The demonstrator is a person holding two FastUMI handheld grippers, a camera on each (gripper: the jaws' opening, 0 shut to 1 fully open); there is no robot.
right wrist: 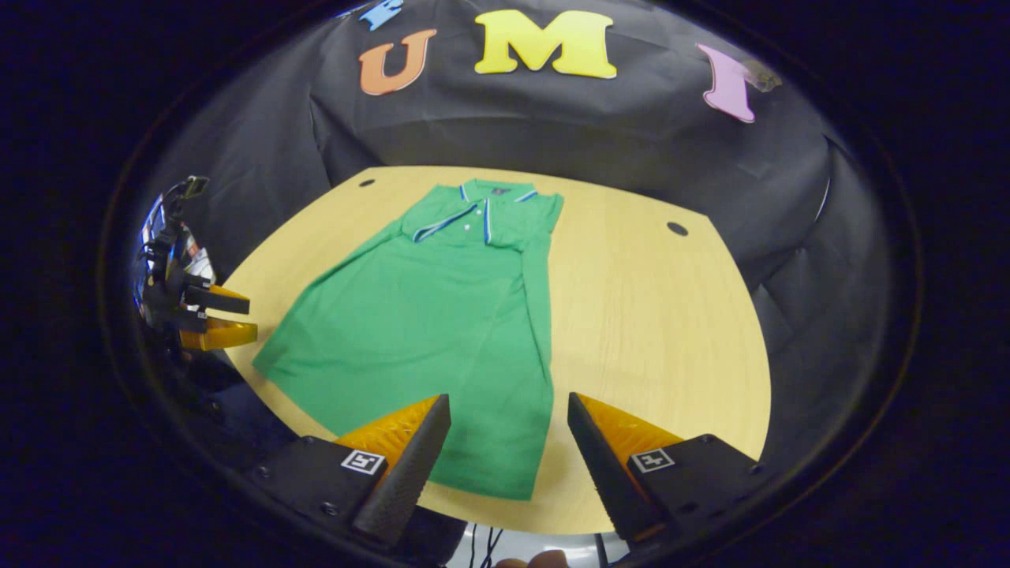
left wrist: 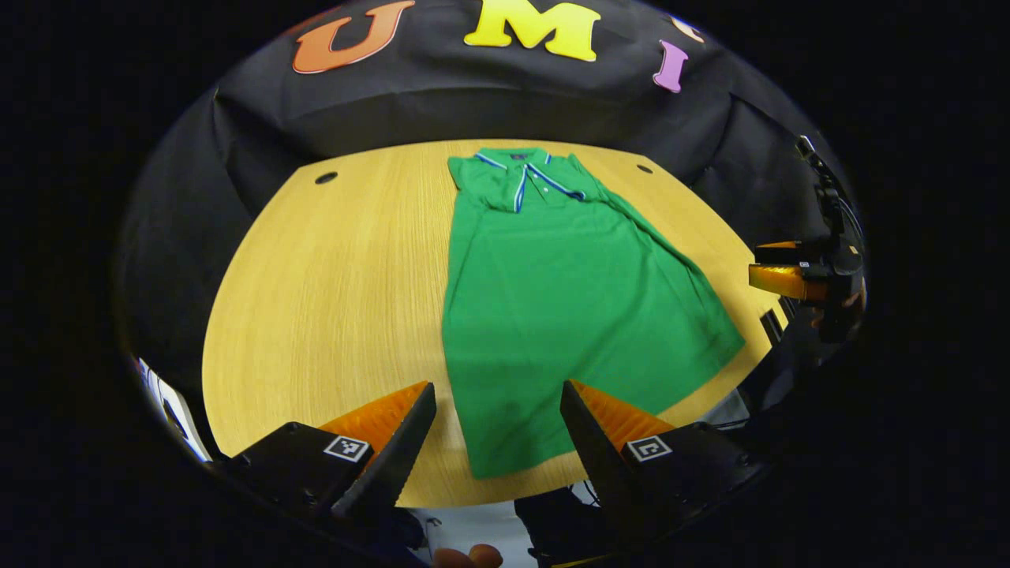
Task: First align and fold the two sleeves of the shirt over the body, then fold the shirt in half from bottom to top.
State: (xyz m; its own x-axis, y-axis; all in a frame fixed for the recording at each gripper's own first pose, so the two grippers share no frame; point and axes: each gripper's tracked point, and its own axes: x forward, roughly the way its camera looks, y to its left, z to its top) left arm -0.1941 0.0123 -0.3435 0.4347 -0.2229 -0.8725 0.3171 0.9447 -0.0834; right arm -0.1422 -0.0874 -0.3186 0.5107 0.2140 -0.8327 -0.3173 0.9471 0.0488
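A green polo shirt with a striped collar lies flat on the wooden table, collar at the far end and hem toward me. Its sides look folded inward, with a long crease down the right side in the right gripper view. My left gripper hovers open over the near hem's left part, nothing between its fingers. Over the hem's right corner, my right gripper is also open and empty. Each gripper shows off the table's side in the other's view: right gripper, left gripper.
Black cloth walls close in the table on the far side and both flanks. Two small round holes sit in the tabletop near the far corners. Bare wood stretches on either side of the shirt. The near table edge runs just beyond the hem.
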